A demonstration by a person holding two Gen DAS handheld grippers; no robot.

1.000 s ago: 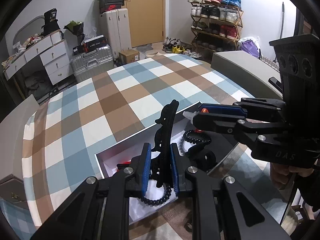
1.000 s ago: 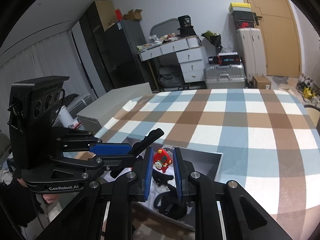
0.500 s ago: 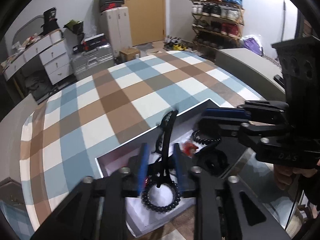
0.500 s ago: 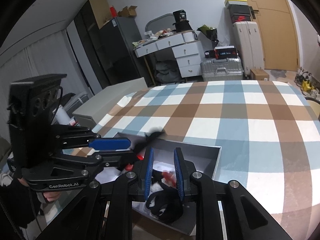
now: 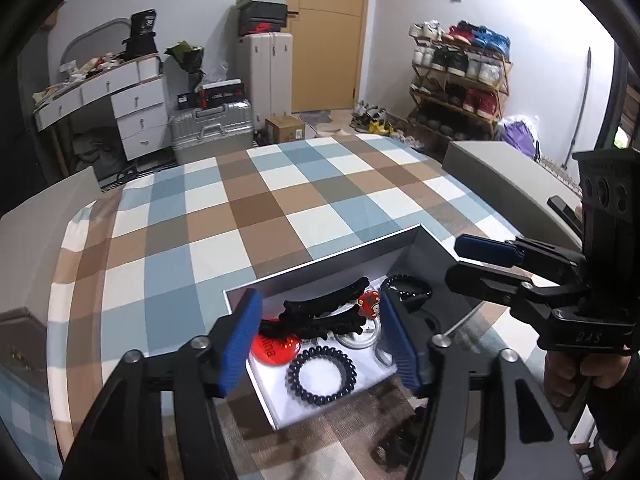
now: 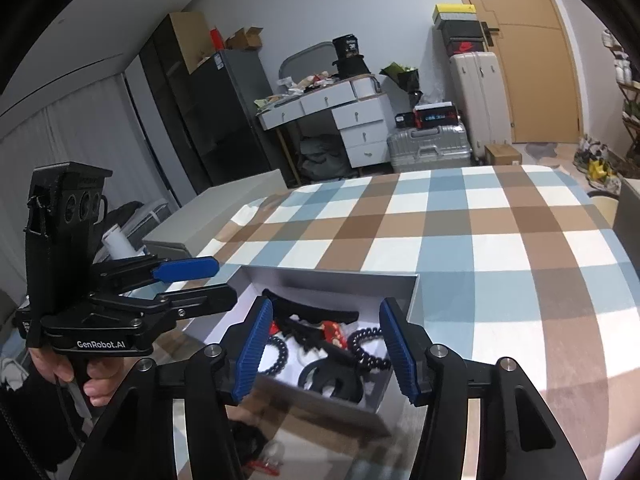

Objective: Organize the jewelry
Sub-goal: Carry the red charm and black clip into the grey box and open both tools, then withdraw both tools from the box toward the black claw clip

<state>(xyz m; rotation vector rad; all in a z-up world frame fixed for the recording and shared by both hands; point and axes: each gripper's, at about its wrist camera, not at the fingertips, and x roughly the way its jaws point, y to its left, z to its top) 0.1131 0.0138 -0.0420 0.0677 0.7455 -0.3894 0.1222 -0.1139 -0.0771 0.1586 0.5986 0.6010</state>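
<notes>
While both tools hung over the white box [image 5: 328, 268], each stood with its blue pads wide apart and held nothing. The left gripper [image 5: 320, 344] framed the box's near end; the right gripper [image 6: 326, 344] (seen from the left wrist camera at the box's right edge [image 5: 486, 252]) was likewise spread and empty. The box sat on the checked tablecloth [image 5: 240, 208], near its front edge. Inside lay a black hair claw clip [image 5: 320, 314] across the middle, a red-and-white figure charm [image 5: 369, 304] touching its right end, a red round badge [image 5: 276, 346] toward the left wall, a black spiral hair tie [image 5: 321, 376] at the near edge, and a black bead bracelet [image 5: 406, 286] in the far right corner. A white ring [image 5: 356, 338] lay between clip and hair tie.
</notes>
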